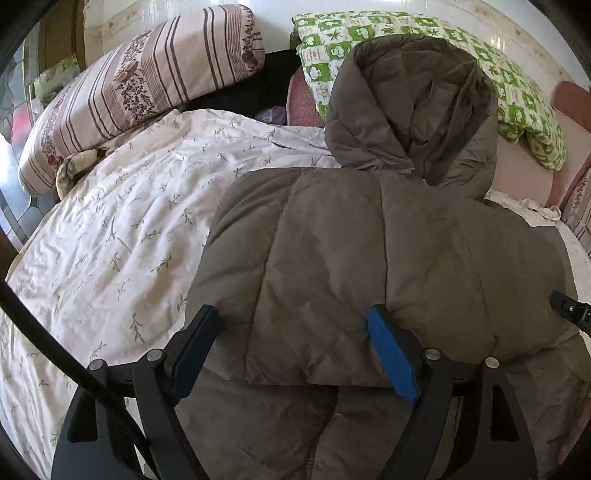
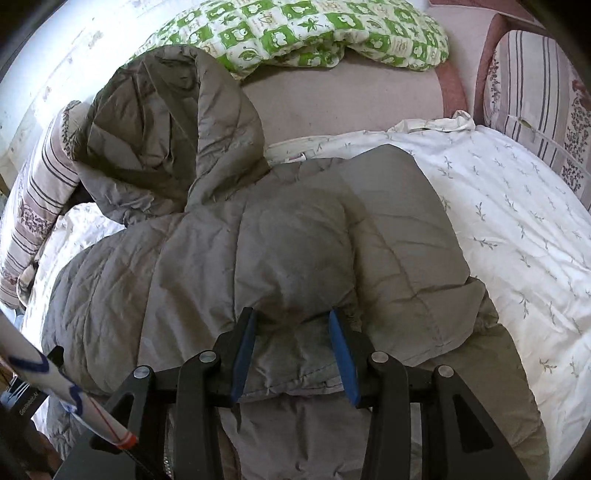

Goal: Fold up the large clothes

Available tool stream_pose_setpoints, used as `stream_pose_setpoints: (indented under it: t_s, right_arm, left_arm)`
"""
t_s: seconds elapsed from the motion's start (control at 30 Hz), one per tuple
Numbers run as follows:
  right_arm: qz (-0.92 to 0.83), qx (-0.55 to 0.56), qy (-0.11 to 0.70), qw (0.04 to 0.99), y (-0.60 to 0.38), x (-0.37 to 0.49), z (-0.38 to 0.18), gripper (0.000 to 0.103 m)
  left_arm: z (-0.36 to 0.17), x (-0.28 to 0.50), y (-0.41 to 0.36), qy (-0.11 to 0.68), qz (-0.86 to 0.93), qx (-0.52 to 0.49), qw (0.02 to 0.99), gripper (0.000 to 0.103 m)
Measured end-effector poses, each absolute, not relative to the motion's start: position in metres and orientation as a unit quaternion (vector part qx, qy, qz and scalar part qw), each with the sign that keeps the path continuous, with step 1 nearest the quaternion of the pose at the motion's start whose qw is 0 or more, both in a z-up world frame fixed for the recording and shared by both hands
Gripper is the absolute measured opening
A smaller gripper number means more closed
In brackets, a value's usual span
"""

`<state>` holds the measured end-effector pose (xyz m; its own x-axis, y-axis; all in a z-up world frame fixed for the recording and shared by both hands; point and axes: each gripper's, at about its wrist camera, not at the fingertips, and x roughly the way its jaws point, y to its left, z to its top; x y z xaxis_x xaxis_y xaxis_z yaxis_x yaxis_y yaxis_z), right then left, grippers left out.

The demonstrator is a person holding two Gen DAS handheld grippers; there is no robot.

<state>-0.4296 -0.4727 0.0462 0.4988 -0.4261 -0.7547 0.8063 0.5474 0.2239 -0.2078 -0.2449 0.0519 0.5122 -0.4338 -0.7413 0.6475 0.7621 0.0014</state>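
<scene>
the left gripper (image 1: 291, 332) stands spread wide over the folded edge of the grey-brown puffer jacket (image 1: 369, 251), pads off the cloth; the right gripper (image 2: 291, 332) straddles a puffed fold, and whether it pinches i cannot tell. likely they're setting the fold down. the jacket lies on a white sprigged duvet (image 1: 122, 229), hood (image 1: 413, 110) toward the green quilt (image 1: 406, 33) and striped pillow (image 1: 140, 81).

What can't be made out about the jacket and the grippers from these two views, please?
- Jacket hem: both views, cut off by the bottom edge behind the gripper frames.
- Sleeves: folded under the padding, both views.
- Left gripper and right gripper: padding bulges between the pads; whether they press it is unclear.
- Bed under the jacket: covered.
</scene>
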Motion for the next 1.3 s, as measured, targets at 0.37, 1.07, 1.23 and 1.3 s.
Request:
stream_pose_setpoints:
  t_s: [0.37,1.07,1.23,1.3]
  right_arm:
    - [-0.37,0.269,0.307,0.835,-0.453,-0.432,0.072,0.045]
    - [-0.36,0.273,0.336,0.826,-0.454,-0.421,0.052,0.047]
    - [-0.359,0.273,0.336,0.826,-0.454,-0.421,0.052,0.049]
    - [-0.359,0.273,0.337,0.826,-0.454,-0.42,0.052,0.049]
  left_arm:
    - [0.066,-0.216,-0.241,0.362,-0.321,0.127,0.866,0.082]
    - [0.06,-0.222,-0.249,0.366,-0.329,0.146,0.858,0.082]
    - [0.06,-0.223,-0.249,0.366,-0.329,0.146,0.858,0.082]
    - [0.06,-0.223,-0.249,0.366,-0.328,0.146,0.858,0.082]
